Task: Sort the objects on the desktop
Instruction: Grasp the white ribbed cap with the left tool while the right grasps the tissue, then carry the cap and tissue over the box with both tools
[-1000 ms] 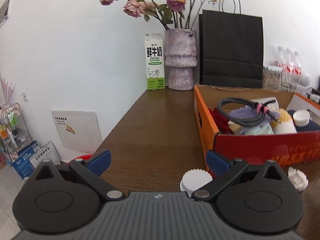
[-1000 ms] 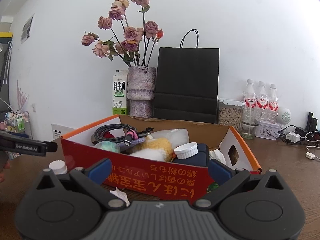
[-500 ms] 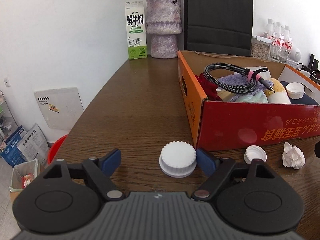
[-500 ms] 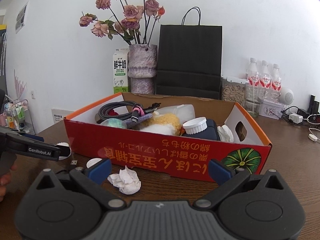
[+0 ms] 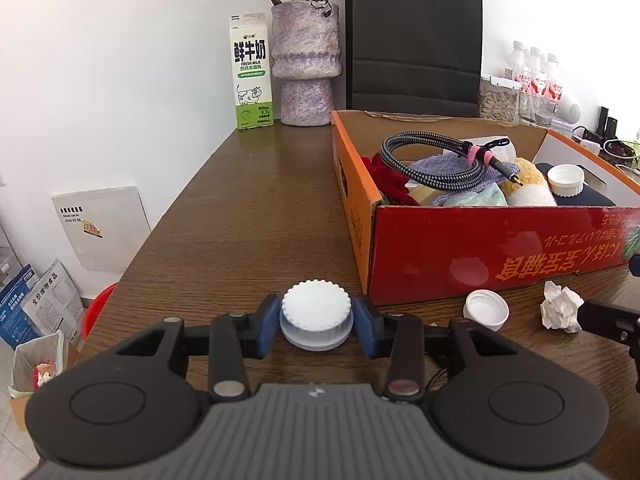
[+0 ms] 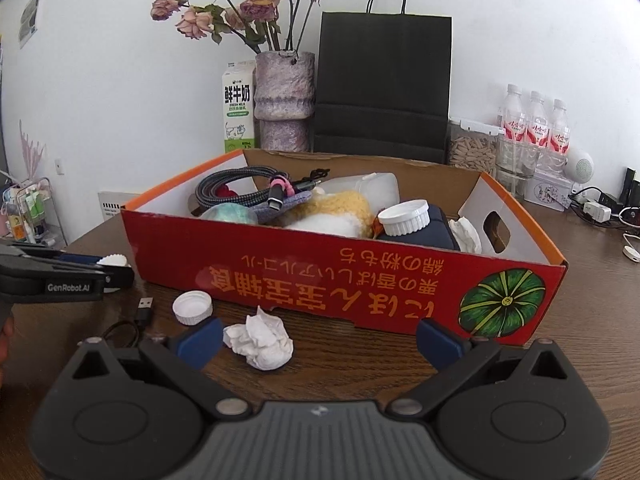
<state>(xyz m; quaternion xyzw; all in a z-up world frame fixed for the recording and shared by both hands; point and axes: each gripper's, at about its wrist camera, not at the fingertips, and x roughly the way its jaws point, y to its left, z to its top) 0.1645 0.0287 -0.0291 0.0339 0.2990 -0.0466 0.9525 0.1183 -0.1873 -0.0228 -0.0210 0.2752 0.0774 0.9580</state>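
A white ribbed cap (image 5: 316, 306) lies on the wooden table just left of the red cardboard box (image 5: 460, 256). My left gripper (image 5: 315, 326) has its jaws closing around this cap, and both blue pads touch its sides. From the right wrist view the left gripper (image 6: 60, 276) shows at the far left with the cap (image 6: 114, 260) at its tip. My right gripper (image 6: 320, 340) stands open in front of the box (image 6: 320, 280). A crumpled tissue (image 6: 260, 340) lies just inside its left finger, not gripped.
A smaller white cap (image 6: 192, 307) and a black USB cable (image 6: 144, 308) lie in front of the box. The box holds a braided cable, cloths and a dark bottle. A milk carton (image 5: 252, 76), vase, black bag and bottles line the wall. The table edge (image 5: 160, 232) runs at left.
The left gripper's jaws have narrowed from wide open onto the ribbed cap, which came between them. The right gripper has dipped, bringing the tissue and small cap into view.
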